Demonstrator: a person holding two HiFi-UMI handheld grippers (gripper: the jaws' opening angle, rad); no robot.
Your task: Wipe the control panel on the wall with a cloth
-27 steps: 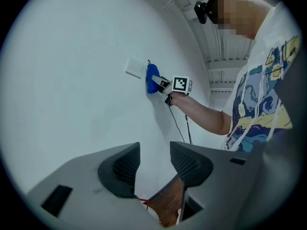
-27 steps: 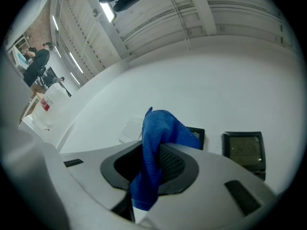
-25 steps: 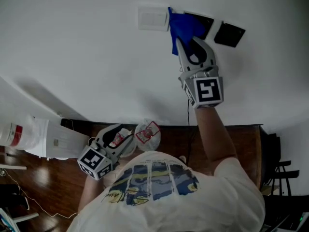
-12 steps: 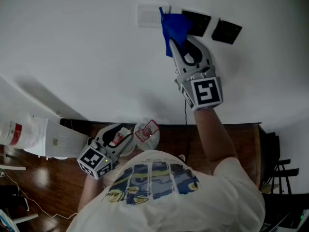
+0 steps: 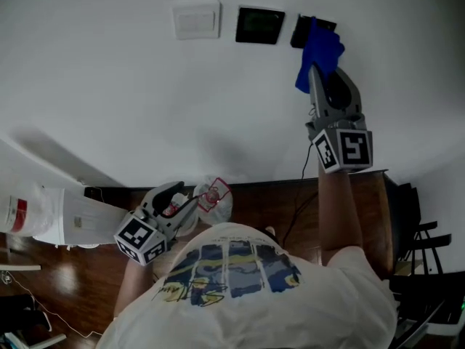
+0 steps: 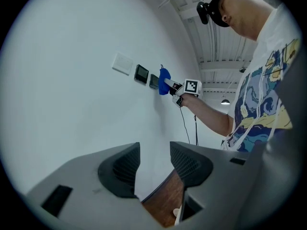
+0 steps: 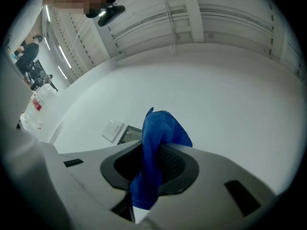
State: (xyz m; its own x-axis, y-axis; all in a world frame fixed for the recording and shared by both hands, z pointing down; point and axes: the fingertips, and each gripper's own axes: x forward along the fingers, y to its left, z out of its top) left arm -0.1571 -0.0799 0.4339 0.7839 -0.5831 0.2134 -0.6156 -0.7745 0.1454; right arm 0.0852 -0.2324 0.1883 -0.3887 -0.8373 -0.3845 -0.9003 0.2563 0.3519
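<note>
**Right gripper** (image 5: 314,70): held high on the person's outstretched arm, tips toward the plain white wall (image 5: 109,78). Its jaws are pinched on a blue woven cloth (image 5: 318,49). The cloth bunches out past the tips, and a loose tail hangs down between the jaws on the near side.

**Dark square control panel, right-hand of two** (image 5: 299,29): straight ahead of the right gripper's tips. The cloth lies against it and covers its right part.

**Second dark square panel** (image 5: 260,25): just left of the cloth, uncovered.

**White rectangular switch plate** (image 5: 196,19): left again in the same row, the farthest of the three from the right gripper.

**Left gripper** (image 6: 154,162): held low near the person's waist, well apart from the panels. Its jaws are spread with nothing between the ribbed dark pads (image 6: 122,169). Only wall and a brown wooden surface (image 6: 165,200) show through the gap.

**Thin black cable** (image 5: 298,202): hangs down the wall below the right gripper to the wooden surface.

**White rounded object with a red-edged label** (image 5: 216,197): just beyond the left gripper's tips in the head view. What it is cannot be told.

**White container with a red label** (image 5: 36,217): well to the left of the left gripper.
</note>
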